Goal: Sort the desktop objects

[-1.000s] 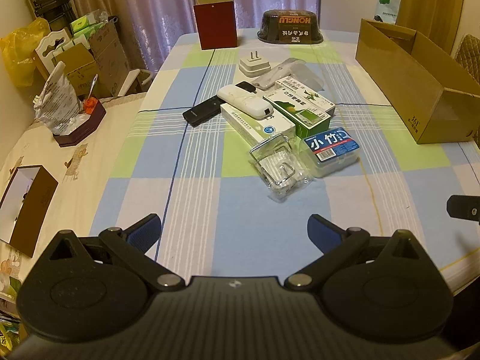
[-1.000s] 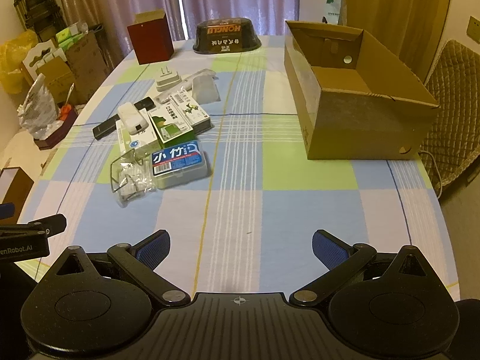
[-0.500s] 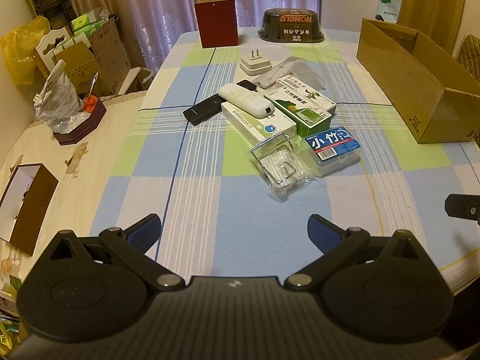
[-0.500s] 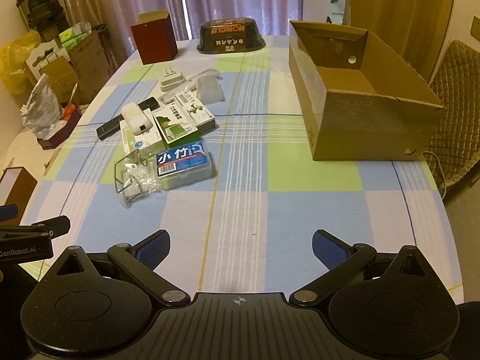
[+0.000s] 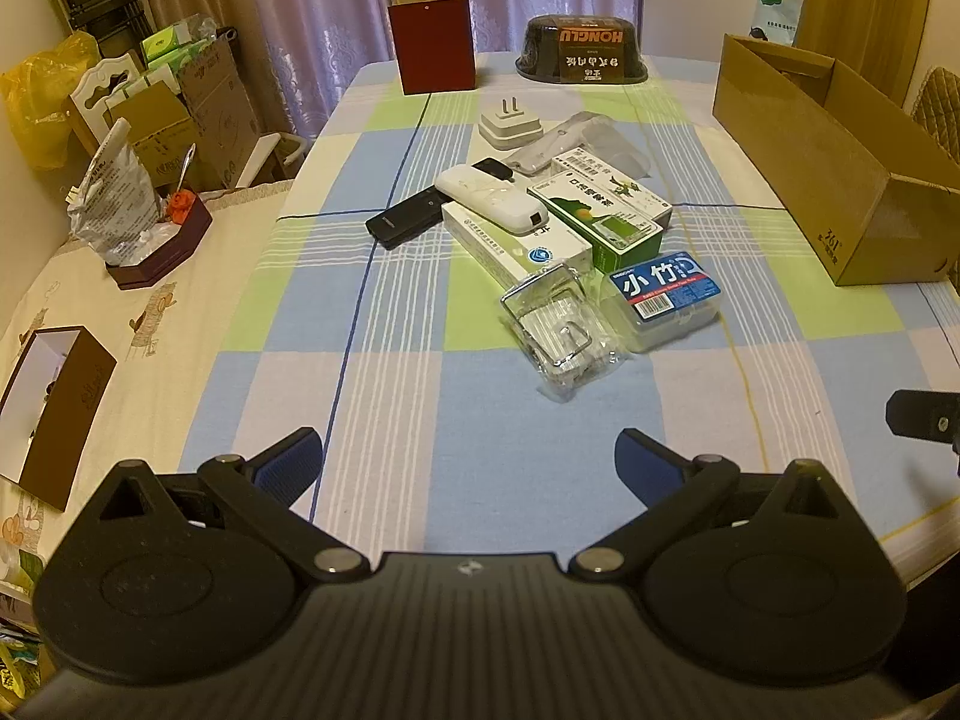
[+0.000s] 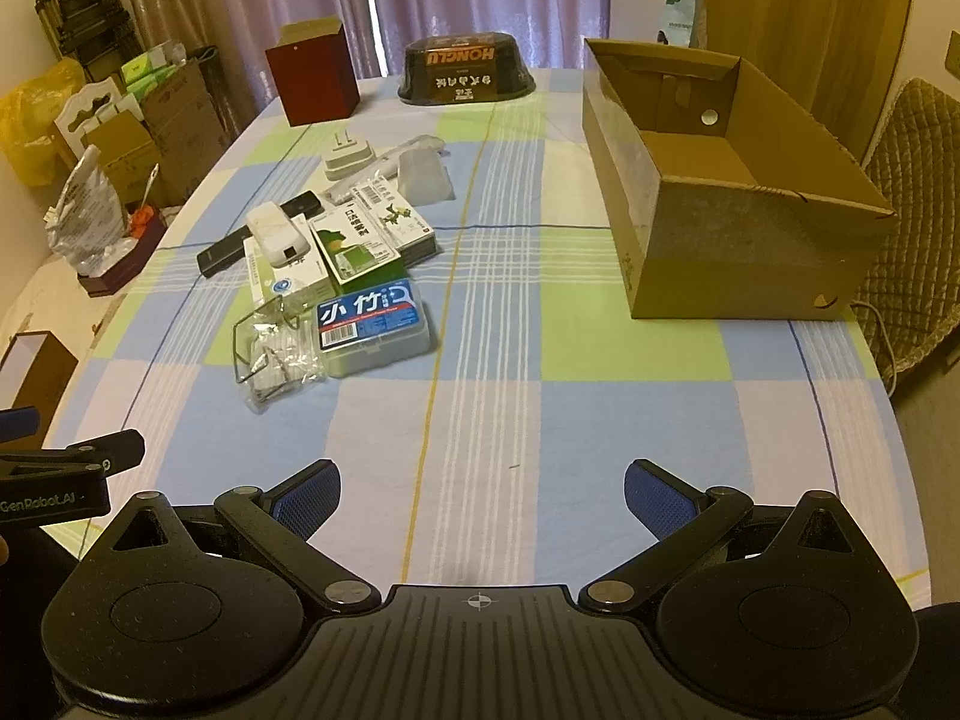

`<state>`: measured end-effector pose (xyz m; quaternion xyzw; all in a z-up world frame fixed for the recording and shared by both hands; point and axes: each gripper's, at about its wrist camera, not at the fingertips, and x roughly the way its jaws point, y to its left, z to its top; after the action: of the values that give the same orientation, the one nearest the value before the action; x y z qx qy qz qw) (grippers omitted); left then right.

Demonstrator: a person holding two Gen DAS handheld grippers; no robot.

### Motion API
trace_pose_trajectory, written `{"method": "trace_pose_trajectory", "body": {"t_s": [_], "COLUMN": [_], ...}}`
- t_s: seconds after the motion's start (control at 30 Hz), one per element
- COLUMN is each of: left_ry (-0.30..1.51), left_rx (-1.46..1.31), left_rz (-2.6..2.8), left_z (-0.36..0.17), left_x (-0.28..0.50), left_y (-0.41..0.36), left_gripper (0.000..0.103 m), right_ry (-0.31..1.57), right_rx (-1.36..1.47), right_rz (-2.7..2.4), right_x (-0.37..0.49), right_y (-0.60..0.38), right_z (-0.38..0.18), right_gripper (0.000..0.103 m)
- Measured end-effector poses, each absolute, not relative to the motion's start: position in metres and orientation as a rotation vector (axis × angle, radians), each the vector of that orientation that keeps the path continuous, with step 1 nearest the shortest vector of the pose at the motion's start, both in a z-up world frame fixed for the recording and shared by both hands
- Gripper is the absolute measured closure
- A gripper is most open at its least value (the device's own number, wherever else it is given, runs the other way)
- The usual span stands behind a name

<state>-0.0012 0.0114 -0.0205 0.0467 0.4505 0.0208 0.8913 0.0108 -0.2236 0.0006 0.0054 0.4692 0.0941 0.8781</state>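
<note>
Left gripper (image 5: 468, 462): held wide apart above the near edge of the tablecloth (image 5: 456, 396), with nothing between the two blue pads; it is also seen cut off at the left border of the right wrist view (image 6: 72, 462).
Right gripper (image 6: 480, 495): spread wide over the near edge, nothing held; in the left wrist view only a black stub of it is seen, cut by the right border.
Objects to be sorted: one cluster, well apart from both grippers, is laid toward the middle of the tabletop, nearer its left edge.
Count in the cluster: one blue-labelled clear case (image 6: 372, 324), one clear bag with a wire hook (image 5: 558, 324), one white carton (image 5: 516, 243), one green-and-white carton (image 5: 606, 210), one white remote (image 5: 489, 198), one white plug adapter (image 5: 510, 123).
Black device (image 5: 408, 219): one is counted; its far end is hidden under the white remote, so whether it is a single piece cannot be told.
Wrapped item (image 6: 414, 171): lies behind the cartons in a cloudy sleeve; its kind cannot be made out.
Cardboard box (image 6: 720, 192): one, open-topped, is set along the right edge; its floor is partly hidden by the near wall.
Far edge: one dark red box (image 5: 432, 39) and one black tub (image 5: 582, 51) with its lettering upside down are stood there.
</note>
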Motion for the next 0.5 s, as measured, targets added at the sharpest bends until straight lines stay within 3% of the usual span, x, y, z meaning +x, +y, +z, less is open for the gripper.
{"method": "trace_pose_trajectory", "body": {"t_s": [0.23, 0.5], "left_ry": [0.944, 0.919], "left_rx": [0.089, 0.263], "left_rz": [0.004, -0.154], "left_z": [-0.018, -0.021], "left_x": [0.003, 0.043], "left_y": [0.014, 0.028], "left_gripper": [0.001, 0.001], "right_ry": [0.958, 0.893], "right_rx": [-0.019, -0.146], "right_rz": [0.263, 0.378], "right_x": [0.021, 0.062], "right_y": [-0.212, -0.177], "right_z": [0.001, -0.014], "right_gripper": [0.0, 0.0]}}
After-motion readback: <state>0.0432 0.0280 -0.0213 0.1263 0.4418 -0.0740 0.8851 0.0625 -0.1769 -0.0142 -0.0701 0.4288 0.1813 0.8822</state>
